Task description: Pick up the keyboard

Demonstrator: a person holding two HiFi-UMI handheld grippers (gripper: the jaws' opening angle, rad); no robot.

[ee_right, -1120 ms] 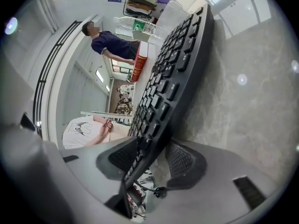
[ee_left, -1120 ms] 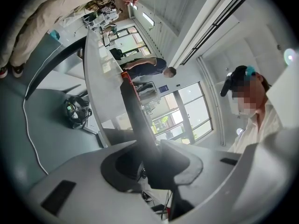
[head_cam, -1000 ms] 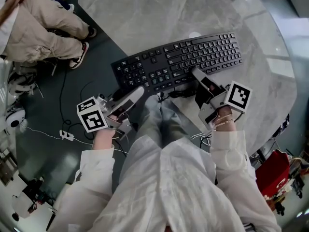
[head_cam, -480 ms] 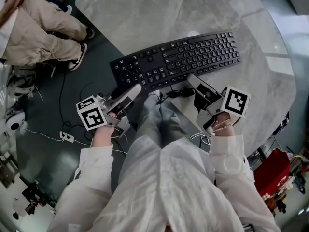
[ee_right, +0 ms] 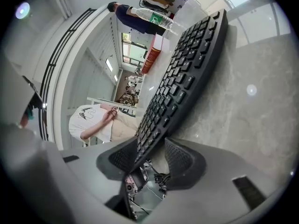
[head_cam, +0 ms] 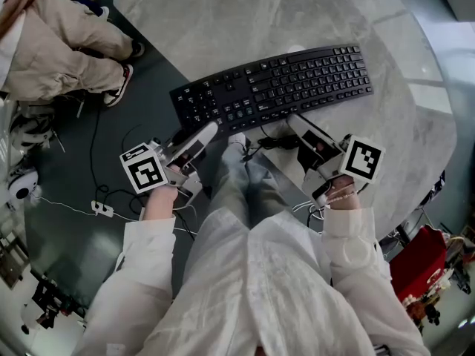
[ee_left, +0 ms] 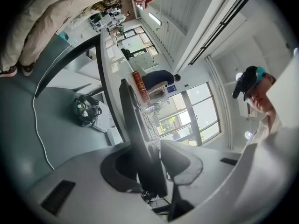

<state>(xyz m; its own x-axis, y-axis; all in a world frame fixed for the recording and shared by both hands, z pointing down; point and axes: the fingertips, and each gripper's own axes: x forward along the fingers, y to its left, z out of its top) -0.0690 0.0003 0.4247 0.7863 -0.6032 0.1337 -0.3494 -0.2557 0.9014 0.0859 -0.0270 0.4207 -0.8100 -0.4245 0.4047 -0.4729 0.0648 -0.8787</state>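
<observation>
Black rectangular plastic keyboard (head_cam: 274, 87): left gripper (head_cam: 211, 130) jaws clamp its near edge toward the left end; right gripper (head_cam: 294, 119) jaws (set wider) clamp that edge near mid-length.

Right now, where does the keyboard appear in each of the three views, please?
Head view: the keyboard lies slantwise across the upper centre.
Left gripper view: the keyboard is seen edge-on, a dark slab at lower centre.
Right gripper view: the keyboard shows its keys, running from lower centre to top right.
Shared landmark: the seated person in beige trousers.
</observation>
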